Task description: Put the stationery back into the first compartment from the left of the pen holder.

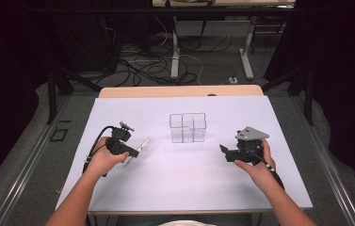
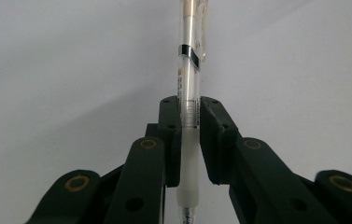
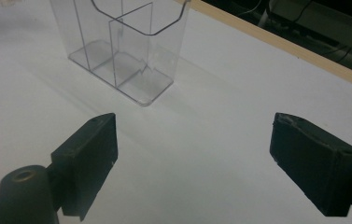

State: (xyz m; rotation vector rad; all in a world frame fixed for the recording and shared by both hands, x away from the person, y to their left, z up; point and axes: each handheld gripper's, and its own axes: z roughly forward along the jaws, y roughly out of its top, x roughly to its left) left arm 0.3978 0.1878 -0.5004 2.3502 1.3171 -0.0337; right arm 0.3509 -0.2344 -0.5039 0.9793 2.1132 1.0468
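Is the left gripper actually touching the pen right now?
Touching. The left gripper view shows the left gripper with both jaws closed against the clear pen, no gap on either side.

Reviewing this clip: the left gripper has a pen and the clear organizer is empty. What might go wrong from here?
1. The left gripper pinches the pen near its soft grip end, leaving most of the barrel sticking out; it may pivot or slip.
2. The organizer is light-looking and stands free, while the right gripper is open and off it; a misaimed pen could tip or push it.
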